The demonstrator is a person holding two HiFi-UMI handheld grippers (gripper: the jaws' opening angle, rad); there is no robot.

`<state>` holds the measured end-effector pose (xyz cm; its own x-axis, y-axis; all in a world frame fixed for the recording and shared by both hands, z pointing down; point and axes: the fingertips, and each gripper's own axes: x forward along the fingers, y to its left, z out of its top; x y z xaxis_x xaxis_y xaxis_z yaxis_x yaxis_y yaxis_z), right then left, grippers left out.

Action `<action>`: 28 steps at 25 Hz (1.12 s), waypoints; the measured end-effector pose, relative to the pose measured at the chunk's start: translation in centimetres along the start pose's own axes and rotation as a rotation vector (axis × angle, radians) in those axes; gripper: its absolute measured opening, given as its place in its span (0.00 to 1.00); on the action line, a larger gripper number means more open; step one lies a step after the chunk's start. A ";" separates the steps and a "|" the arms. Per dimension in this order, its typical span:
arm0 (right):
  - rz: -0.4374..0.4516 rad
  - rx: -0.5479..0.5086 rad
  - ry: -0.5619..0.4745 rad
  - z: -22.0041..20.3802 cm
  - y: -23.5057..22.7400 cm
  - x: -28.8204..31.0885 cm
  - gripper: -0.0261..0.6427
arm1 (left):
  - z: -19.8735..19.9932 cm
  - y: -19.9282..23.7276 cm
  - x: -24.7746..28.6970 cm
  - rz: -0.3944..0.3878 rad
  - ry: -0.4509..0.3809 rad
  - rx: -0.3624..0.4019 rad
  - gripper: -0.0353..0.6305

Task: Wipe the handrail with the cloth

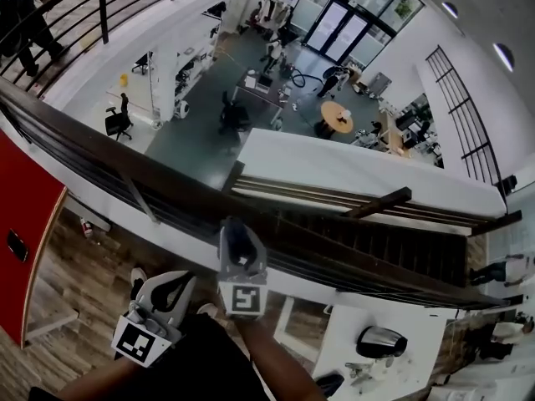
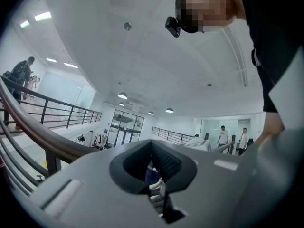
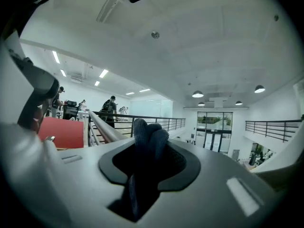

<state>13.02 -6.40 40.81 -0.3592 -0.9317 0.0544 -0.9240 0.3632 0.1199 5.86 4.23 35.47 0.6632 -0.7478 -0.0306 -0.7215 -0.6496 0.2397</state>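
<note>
The dark wooden handrail [image 1: 125,161] runs diagonally from upper left to lower right across the head view, with thin rails under it. My right gripper [image 1: 237,230] points at it from the near side, its tip close to the rail's edge; I cannot tell whether they touch. It is shut on a bunched dark blue cloth [image 3: 148,139] that sticks up between the jaws. The handrail [image 3: 103,127] shows just left of the cloth. My left gripper [image 1: 177,289] hangs lower and to the left, away from the rail. Its jaws [image 2: 153,172] are shut with nothing in them.
Beyond the rail the space drops to a lower floor with desks, chairs and a round wooden table [image 1: 337,117]. A red panel [image 1: 21,224] stands at the left. A white counter [image 1: 418,324] with a kettle [image 1: 380,341] lies lower right. A person [image 1: 25,15] walks on the far walkway.
</note>
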 end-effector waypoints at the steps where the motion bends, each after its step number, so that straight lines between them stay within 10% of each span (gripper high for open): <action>1: 0.036 0.000 0.018 -0.4 1.8 0.7 0.20 | 0.4 0.6 -0.3 0.001 -0.008 -0.004 0.05; 9: 0.184 0.036 0.153 -6.4 10.4 7.1 0.20 | 1.5 5.6 -2.2 0.063 -0.007 0.014 0.05; 28: 0.155 0.079 0.385 -17.6 15.3 19.2 0.20 | 1.0 13.6 -6.5 0.151 0.075 -0.049 0.05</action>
<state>-5.73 -18.65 61.12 -0.4333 -0.7896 0.4345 -0.8753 0.4835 0.0058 -8.46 0.13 37.99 0.5626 -0.8227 0.0817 -0.8045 -0.5221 0.2833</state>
